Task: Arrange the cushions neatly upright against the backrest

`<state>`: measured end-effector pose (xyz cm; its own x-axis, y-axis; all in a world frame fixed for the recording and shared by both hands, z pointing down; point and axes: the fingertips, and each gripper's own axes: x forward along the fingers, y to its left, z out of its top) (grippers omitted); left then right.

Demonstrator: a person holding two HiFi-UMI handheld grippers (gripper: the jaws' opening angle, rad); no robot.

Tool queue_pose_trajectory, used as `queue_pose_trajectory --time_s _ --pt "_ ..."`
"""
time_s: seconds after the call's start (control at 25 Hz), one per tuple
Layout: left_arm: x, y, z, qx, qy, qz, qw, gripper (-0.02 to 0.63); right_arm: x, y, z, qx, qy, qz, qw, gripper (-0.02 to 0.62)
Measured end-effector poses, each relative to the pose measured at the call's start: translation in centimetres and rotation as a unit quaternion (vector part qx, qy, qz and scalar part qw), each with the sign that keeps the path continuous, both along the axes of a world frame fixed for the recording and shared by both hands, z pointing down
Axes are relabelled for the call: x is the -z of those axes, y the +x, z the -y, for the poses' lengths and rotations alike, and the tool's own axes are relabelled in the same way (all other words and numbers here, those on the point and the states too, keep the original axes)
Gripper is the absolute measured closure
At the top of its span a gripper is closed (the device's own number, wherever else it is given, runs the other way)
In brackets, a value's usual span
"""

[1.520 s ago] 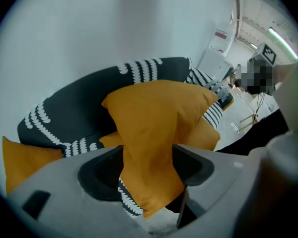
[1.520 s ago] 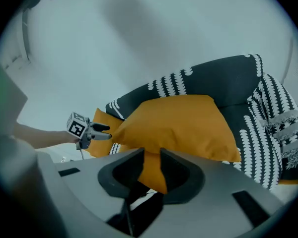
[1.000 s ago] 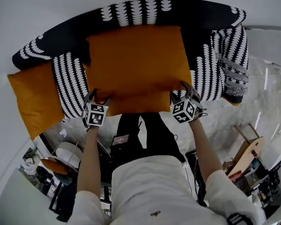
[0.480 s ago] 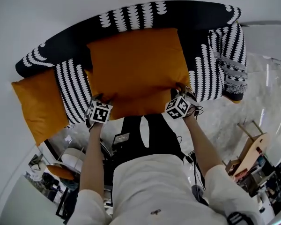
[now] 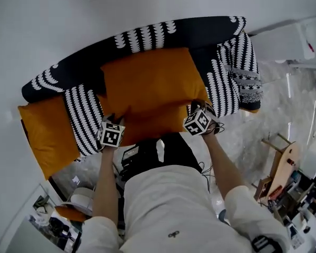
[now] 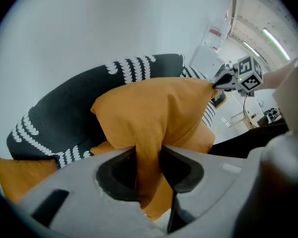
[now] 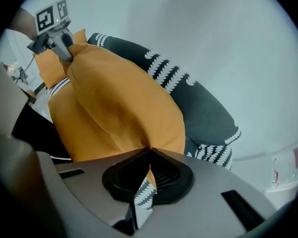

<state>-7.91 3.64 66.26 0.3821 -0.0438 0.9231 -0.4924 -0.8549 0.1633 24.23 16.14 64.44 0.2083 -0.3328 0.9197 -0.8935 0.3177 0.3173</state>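
Observation:
A large orange cushion (image 5: 150, 83) lies on the seat of the black, white-patterned sofa (image 5: 189, 30), its far edge toward the backrest. My left gripper (image 5: 115, 126) is at the cushion's near left corner. Its jaws are closing, and a fold of the orange fabric (image 6: 148, 157) is pinched between them. My right gripper (image 5: 199, 116) is shut on the near right corner (image 7: 150, 152). A second orange cushion (image 5: 147, 121) shows under the first. From each gripper view the other gripper (image 6: 223, 81) (image 7: 59, 39) is seen holding the far corner.
Another orange cushion (image 5: 47, 133) hangs off the sofa's left end. Striped black-and-white cushions (image 5: 84, 115) (image 5: 226, 83) sit on either side. A white wall rises behind the sofa. Wooden items and clutter (image 5: 282, 162) stand on the floor at the right.
Both grippers went from open at the cushion's near corners to closed on them. The head view has shifted, so the sofa sits lower and more tilted in the frame.

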Motion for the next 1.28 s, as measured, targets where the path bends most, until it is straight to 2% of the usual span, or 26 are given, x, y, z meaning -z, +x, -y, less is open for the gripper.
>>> queue_pose_trajectory --time_s 0.32,0.64,0.76,0.96,1.28 --pt "6.5 -1.3 0.0 0.027 0.011 -0.082 0.9962 0.495 5.8 -1.8 -1.0 -0.008 0.032 -0.016 0.999 0.581" --pt "12.5 1.1 -0.7 0.034 0.027 -0.176 0.9834 0.505 11.2 1.0 -1.2 -0.037 0.084 -0.032 0.995 0.583" --pt "14.3 3.4 -0.5 0.027 0.038 -0.193 0.9800 0.505 12.4 3.4 -0.9 -0.049 0.099 -0.041 0.993 0.583" --pt "15.9 8.3 -0.7 0.009 0.047 -0.197 0.9792 0.502 13.4 8.2 -1.7 -0.070 0.122 -0.039 0.989 0.583" --pt "16.8 19.3 -2.8 0.016 0.043 -0.189 0.9809 0.502 14.5 19.6 -3.1 -0.092 0.154 -0.016 0.984 0.583"
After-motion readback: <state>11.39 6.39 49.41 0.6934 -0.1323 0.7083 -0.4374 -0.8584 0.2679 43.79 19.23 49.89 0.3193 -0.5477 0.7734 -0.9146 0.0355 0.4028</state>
